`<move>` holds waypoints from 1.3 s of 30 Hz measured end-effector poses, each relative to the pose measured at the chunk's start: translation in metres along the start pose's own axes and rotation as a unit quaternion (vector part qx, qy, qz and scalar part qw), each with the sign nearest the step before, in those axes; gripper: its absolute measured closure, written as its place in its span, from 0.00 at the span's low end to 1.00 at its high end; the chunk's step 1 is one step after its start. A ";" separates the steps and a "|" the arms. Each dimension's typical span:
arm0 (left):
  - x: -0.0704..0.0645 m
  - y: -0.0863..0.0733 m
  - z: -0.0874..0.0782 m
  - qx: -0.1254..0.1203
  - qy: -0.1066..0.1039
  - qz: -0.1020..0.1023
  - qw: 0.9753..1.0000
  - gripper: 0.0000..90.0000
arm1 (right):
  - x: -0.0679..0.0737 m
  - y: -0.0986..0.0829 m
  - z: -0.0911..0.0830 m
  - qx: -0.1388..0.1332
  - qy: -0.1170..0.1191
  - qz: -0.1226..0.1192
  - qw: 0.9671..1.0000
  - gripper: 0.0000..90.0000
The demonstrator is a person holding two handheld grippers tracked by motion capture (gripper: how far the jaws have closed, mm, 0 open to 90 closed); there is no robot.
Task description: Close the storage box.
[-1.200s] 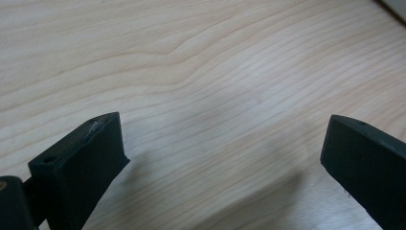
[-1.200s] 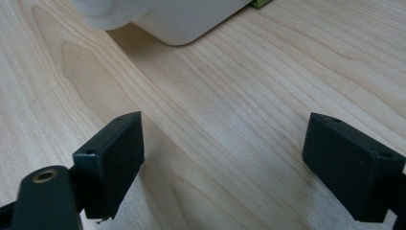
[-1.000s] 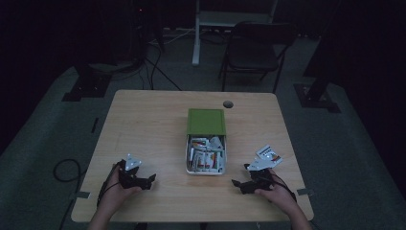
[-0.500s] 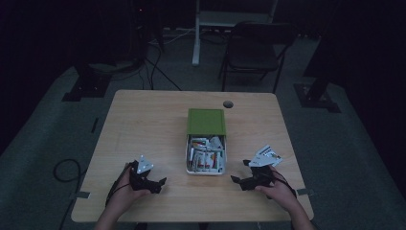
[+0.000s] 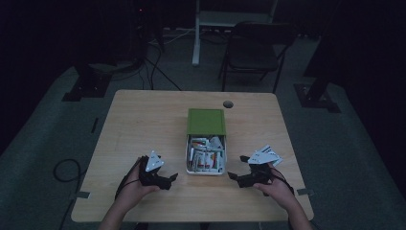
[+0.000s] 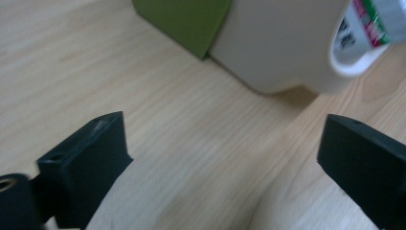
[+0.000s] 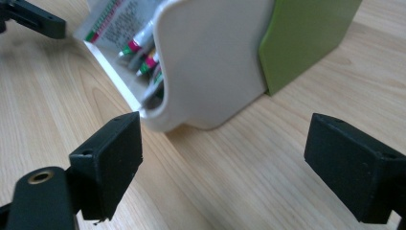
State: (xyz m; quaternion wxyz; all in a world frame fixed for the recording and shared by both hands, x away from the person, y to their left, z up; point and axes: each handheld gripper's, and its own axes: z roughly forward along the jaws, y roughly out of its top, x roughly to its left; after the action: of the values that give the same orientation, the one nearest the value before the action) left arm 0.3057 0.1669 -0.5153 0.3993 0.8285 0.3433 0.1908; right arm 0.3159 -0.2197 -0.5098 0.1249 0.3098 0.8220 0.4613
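Observation:
A white box (image 5: 206, 154) with a green lid (image 5: 206, 121) pushed back stands in the middle of the wooden table (image 5: 143, 120). Its open front half holds several small packets and tubes (image 5: 207, 153). My left gripper (image 5: 171, 179) rests on the table just left of the box, open, with nothing between its jaws. The box's white side (image 6: 277, 43) and green lid (image 6: 184, 21) lie ahead of it. My right gripper (image 5: 234, 178) sits right of the box, open and empty, facing the white wall (image 7: 210, 62), the lid (image 7: 306, 38) and the tubes (image 7: 143, 43).
A round cable hole (image 5: 228, 104) is in the table behind the box. A dark chair (image 5: 253, 48) and a white desk leg (image 5: 196, 33) stand beyond the table's far edge. Cables run on the floor at left (image 5: 62, 167).
My left gripper has slid right, toward the box. My right gripper has barely shifted.

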 end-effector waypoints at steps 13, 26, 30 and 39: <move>-0.003 0.020 0.007 -0.032 -0.011 0.010 0.999 0.05 | 0.000 0.014 0.008 -0.029 0.009 0.007 1.000 0.14; -0.003 0.034 0.018 -0.046 -0.015 0.008 0.999 0.04 | -0.004 0.019 0.011 -0.036 0.002 0.008 0.999 0.14; -0.002 0.035 0.020 -0.046 -0.017 0.004 0.999 0.03 | -0.006 0.018 0.015 -0.033 -0.002 0.010 0.999 0.14; 0.001 0.038 0.025 -0.051 -0.020 -0.002 0.998 0.03 | -0.008 0.021 0.018 -0.039 -0.002 0.012 0.999 0.13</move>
State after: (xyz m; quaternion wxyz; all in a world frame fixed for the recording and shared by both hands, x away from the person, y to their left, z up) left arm 0.3369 0.1378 -0.5005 0.4483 0.8099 0.3268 0.1905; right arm 0.3390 -0.2046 -0.5030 0.1334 0.3156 0.7994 0.4936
